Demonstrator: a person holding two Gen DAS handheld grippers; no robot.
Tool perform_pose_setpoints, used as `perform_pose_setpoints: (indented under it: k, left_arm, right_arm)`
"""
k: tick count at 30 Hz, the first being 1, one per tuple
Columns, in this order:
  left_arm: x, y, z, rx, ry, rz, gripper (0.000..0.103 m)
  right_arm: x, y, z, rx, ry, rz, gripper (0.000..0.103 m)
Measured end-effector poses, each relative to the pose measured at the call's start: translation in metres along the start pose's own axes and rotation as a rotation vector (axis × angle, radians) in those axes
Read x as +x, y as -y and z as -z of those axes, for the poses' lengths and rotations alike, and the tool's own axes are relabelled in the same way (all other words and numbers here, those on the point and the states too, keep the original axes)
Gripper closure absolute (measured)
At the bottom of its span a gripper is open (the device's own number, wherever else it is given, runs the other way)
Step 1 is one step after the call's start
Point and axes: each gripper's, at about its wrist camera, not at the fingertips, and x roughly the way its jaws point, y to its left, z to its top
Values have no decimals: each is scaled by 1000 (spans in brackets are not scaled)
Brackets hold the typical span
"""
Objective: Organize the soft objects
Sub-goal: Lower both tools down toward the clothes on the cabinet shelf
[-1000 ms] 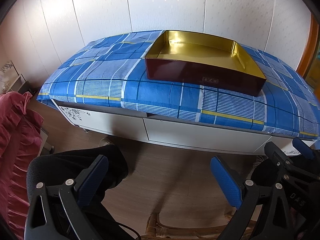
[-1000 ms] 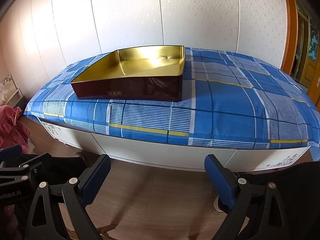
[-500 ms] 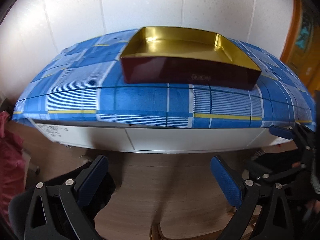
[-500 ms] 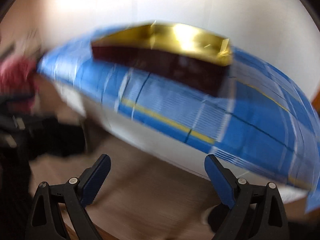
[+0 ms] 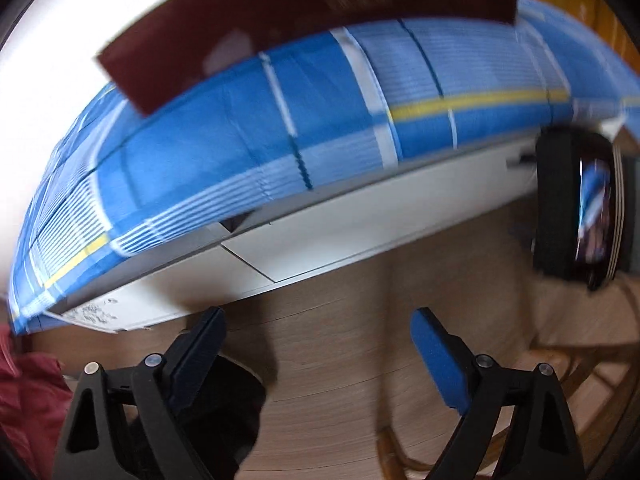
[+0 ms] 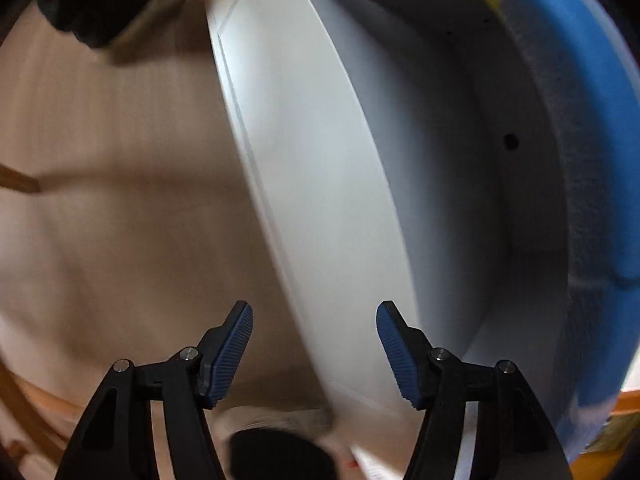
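Both grippers empty above the floor; dark red box up on the blue checked cloth

Left gripper [image 5: 318, 344]: jaws wide, just closing a little, nothing between them, wood floor [image 5: 340, 360] below. Right gripper [image 6: 314, 344]: jaws part open, just closing markedly, nothing between them, white cabinet front [image 6: 320, 200] crossing ahead. Box [image 5: 304, 12]: at top of left view, long side running across, tilted down to the left, glossy dark red wall, blurred. Blue checked cloth [image 5: 248, 128] overhangs the white cabinet. Red fabric [image 5: 24, 400] at lower left; a black device [image 5: 560, 204] at right
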Motion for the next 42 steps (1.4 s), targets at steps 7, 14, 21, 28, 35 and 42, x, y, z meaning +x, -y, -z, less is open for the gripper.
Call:
perform_pose_setpoints:
  k: [7,14,21,28,35,42]
  left_arm:
    - [20,27,0,184,17,-49,10]
    - [40,33,3,234,-11,7,18]
    - [42,29,5,193,6,52,18]
    - [45,26,3,158,-26,102,26]
    - [44,16,2,114,-14,64,26]
    - [44,29,8,180,-33,55,26]
  right_arm:
    - [31,11,6,-48,17,252,38]
    - [69,26,10,-17,-83,204,35]
    - [67,34,11,-74,-50,140,32]
    - [34,20,26,-272,9,124,32]
    - [39,50,25,-168,20,145,46]
    - [38,83,42,-95,98,17,49]
